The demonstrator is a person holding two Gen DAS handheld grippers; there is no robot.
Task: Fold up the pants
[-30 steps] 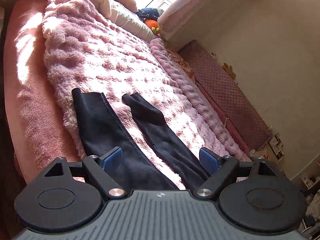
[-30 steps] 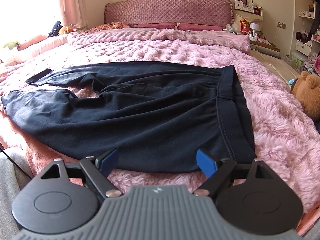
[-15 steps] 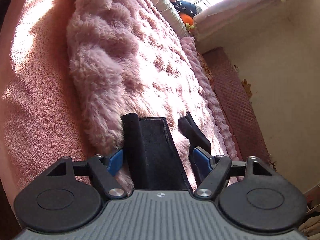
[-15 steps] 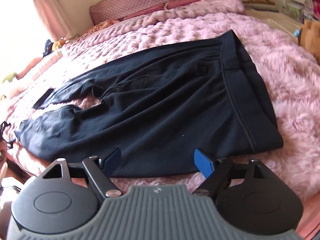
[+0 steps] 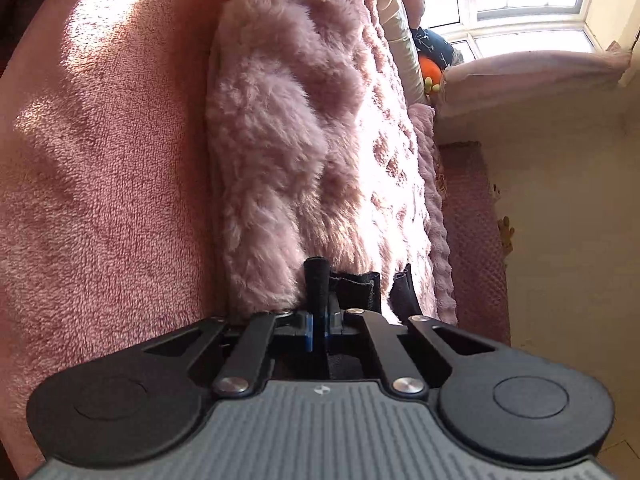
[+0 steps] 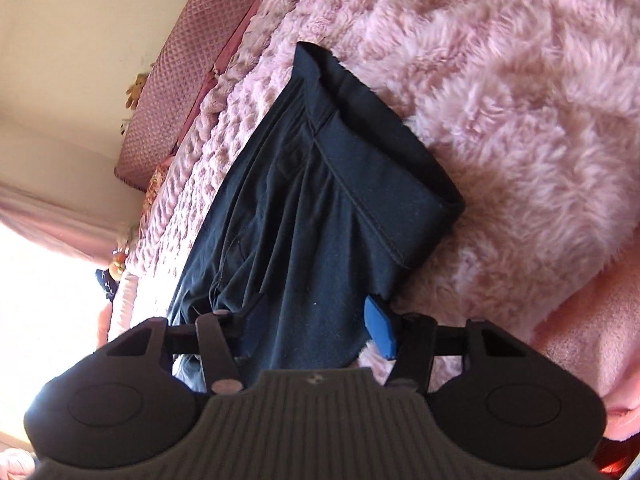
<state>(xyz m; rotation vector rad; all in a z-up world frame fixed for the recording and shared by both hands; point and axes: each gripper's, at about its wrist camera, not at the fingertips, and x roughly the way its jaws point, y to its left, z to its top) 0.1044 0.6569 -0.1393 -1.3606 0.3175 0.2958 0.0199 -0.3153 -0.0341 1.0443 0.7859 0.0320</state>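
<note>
While the dark navy soft-knit pants (image 6: 304, 216) lie spread on the fluffy pink plush bedspread (image 6: 500, 92), the opening grasp of the fold looks to be in hand. In the left wrist view, the left gripper (image 5: 318, 330) has its blue-padded fingers drawn together on a pinch of the cloth at a leg's cuff end, a rolled black edge of fabric (image 5: 317, 284) standing up between them; the other leg's hem (image 5: 404, 292) lies just beside it, apart from the fingers. Beyond the cuffs the bedspread runs toward a sunlit window (image 5: 520, 0).

In the right wrist view, the right gripper (image 6: 308, 320) hovers with its fingers wide apart, straddling the near edge of the pants close to the waistband (image 6: 384, 152). One blue pad (image 6: 380, 324) sits at the cloth's side edge, over the plush; the other finger is dark against the fabric. Whether either pad touches the cloth I cannot tell.

By my judgement, the task is barely begun: the garment is flat, one end gripped, the other not yet. The next move calls for the right gripper to nip the waistband's near corner, taking both layers and little of the long pile beneath. Then both ends should rise together and carry one half over the other, edges aligned.
</note>
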